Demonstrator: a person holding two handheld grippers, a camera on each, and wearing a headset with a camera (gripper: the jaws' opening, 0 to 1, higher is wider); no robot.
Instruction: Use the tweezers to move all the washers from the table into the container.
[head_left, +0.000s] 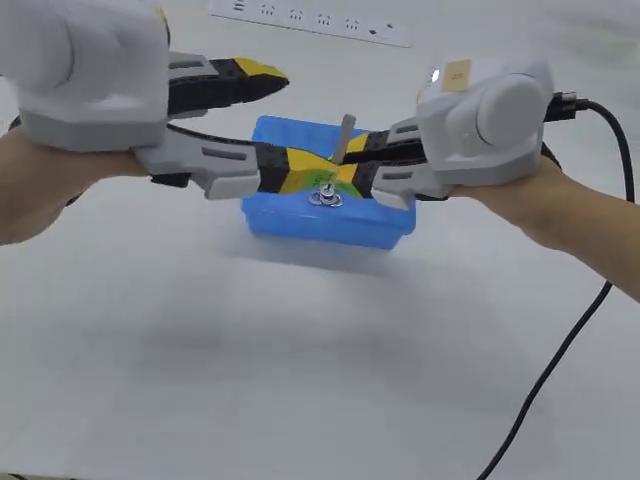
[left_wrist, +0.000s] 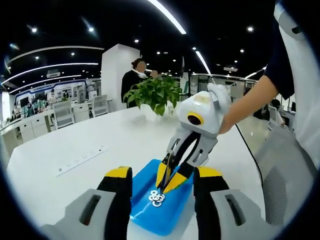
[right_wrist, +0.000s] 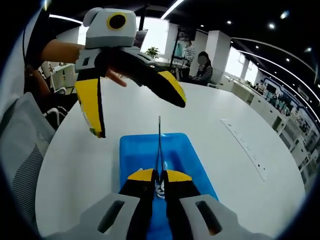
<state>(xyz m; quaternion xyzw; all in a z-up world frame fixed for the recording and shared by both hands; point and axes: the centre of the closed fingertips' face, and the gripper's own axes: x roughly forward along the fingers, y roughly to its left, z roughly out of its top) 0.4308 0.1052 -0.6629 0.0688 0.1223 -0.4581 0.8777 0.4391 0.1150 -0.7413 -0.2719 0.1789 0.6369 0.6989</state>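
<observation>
A blue container (head_left: 300, 222) (left_wrist: 167, 220) (right_wrist: 140, 150) sits on the white table with a few metal washers (head_left: 325, 196) (left_wrist: 156, 198) lying in it. My right gripper (head_left: 347, 176) (right_wrist: 159, 176) (left_wrist: 170, 181) reaches in from the right, low over the container, shut on thin grey tweezers (head_left: 345, 135) (right_wrist: 159, 137). The tweezers run along the container's length in the right gripper view. My left gripper (head_left: 305, 125) (left_wrist: 163, 174) (right_wrist: 139, 116) comes from the left, open wide, one jaw above and one beside the container, holding nothing.
A white power strip (head_left: 310, 20) (left_wrist: 80, 160) (right_wrist: 245, 145) lies at the table's far side. A black cable (head_left: 560, 350) trails from the right gripper toward the near right. A potted plant (left_wrist: 155, 92) and people stand at the table's far end.
</observation>
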